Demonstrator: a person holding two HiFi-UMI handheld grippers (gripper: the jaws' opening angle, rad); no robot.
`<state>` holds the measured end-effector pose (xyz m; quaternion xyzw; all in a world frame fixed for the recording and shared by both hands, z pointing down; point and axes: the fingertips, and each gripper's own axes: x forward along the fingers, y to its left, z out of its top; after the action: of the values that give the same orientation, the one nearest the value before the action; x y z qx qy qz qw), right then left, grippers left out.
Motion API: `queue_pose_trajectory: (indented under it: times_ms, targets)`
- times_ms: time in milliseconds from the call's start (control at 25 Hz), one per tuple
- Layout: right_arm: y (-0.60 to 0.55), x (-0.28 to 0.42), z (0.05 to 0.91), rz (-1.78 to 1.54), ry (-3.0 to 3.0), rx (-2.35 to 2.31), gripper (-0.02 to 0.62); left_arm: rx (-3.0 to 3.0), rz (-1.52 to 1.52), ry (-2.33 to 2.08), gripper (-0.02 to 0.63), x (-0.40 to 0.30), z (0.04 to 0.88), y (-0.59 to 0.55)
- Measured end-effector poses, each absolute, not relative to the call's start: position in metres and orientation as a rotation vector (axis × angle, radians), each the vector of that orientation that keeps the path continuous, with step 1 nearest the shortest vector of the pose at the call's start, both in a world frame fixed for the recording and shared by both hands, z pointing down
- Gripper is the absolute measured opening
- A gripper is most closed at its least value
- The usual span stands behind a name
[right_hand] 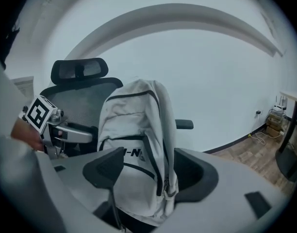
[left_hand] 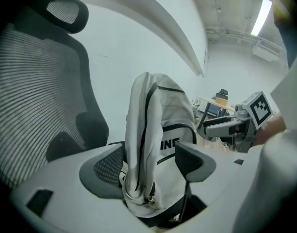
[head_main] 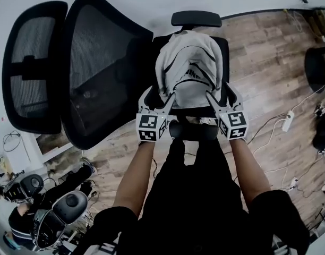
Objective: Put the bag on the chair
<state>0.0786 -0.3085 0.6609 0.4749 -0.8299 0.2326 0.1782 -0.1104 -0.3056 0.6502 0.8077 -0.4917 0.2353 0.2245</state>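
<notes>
A light grey backpack (head_main: 190, 70) with black trim stands upright on the seat of a black mesh office chair (head_main: 104, 73), between its two armrests. My left gripper (head_main: 160, 97) is at the bag's lower left side and my right gripper (head_main: 220, 94) at its lower right. In the left gripper view the jaws (left_hand: 151, 166) stand wide apart, with a side fold of the bag (left_hand: 163, 110) between them, unpinched. The right gripper view shows the same: the jaws (right_hand: 151, 171) are open around the bag's (right_hand: 134, 130) zipped edge.
The chair's near armrest (head_main: 193, 130) lies just below the grippers; its tall back and headrest (head_main: 32, 68) rise at the left. A second dark chair (head_main: 319, 62) stands at the right edge. A power strip (head_main: 287, 121) and cables lie on the wooden floor. Gear (head_main: 61, 211) sits lower left.
</notes>
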Motion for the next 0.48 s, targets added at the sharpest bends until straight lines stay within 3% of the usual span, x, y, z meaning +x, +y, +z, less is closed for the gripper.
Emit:
queue_pose_trajectory:
  times_ms: [160, 280, 360, 480]
  targets:
    - [-0.294, 0.066, 0.623, 0.618, -2.396, 1.327, 0.313, 2.309, 0.615, -1.319, 0.327, -0.101, 0.618, -0.295]
    - [-0.287, 0.061, 0.601, 0.572, -2.407, 1.342, 0.308, 2.368, 0.589, -1.328, 0.278, -0.098, 0.593, -0.29]
    - [-0.283, 0.057, 0.589, 0.54, -2.419, 1.334, 0.245, 2.398, 0.565, -1.356, 0.229, -0.101, 0.576, -0.29]
    - [-0.276, 0.05, 0.568, 0.478, -2.432, 1.326, 0.076, 2.426, 0.546, -1.419, 0.103, -0.109, 0.55, -0.288]
